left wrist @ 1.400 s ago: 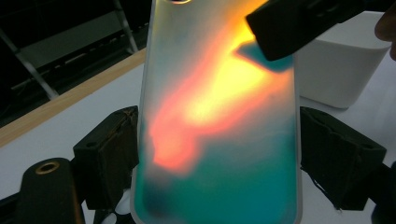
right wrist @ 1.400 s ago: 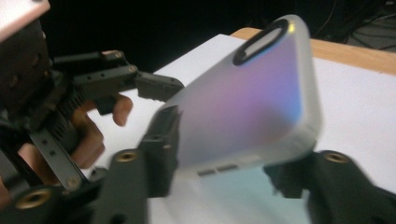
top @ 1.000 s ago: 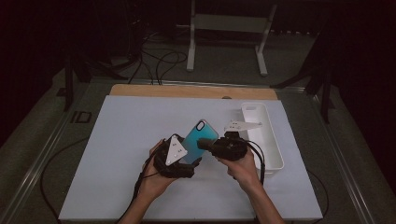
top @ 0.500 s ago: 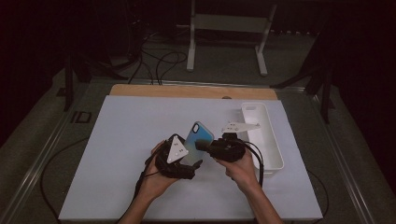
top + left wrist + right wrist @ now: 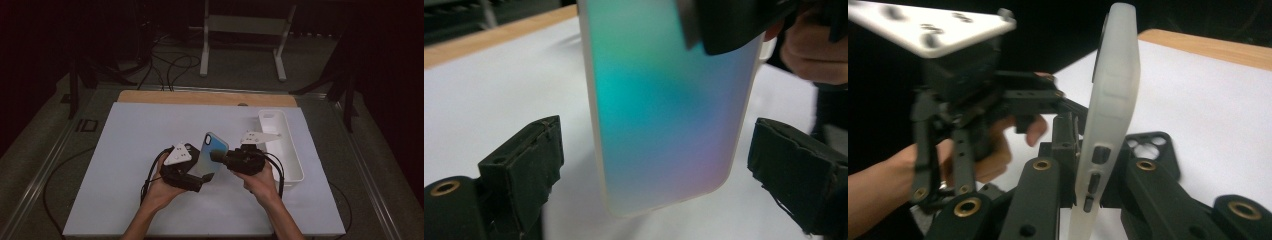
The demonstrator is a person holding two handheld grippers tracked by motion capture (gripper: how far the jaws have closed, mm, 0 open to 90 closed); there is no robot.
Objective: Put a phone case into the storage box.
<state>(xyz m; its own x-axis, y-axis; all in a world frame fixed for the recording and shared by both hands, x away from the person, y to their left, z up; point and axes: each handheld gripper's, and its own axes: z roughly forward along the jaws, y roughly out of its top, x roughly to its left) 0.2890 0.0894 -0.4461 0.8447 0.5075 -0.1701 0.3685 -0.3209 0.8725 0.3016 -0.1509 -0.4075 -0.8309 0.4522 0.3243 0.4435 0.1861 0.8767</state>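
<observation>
A phone case (image 5: 212, 151) with a teal-to-purple shimmering back and a frosted white rim is held up off the white mat. My right gripper (image 5: 218, 156) is shut on its upper part, and in the right gripper view the case (image 5: 1109, 95) stands edge-on between that gripper's (image 5: 1093, 192) pinching jaws. My left gripper (image 5: 196, 176) points at the case from the left. Its jaws have just been opening. In the left gripper view the case (image 5: 664, 110) hangs between them, and both pads (image 5: 526, 162) of the left gripper (image 5: 659, 172) stand apart from its edges.
A long white tray (image 5: 294, 160) lies at the right of the white mat (image 5: 130, 140), close behind the right hand. A wooden strip (image 5: 200, 98) runs along the mat's far edge. Cables and a metal stand (image 5: 242, 37) are on the floor beyond.
The left gripper's jaws have spread wider around the case. Both hands stay about where they were, with the right gripper still holding the case up.
</observation>
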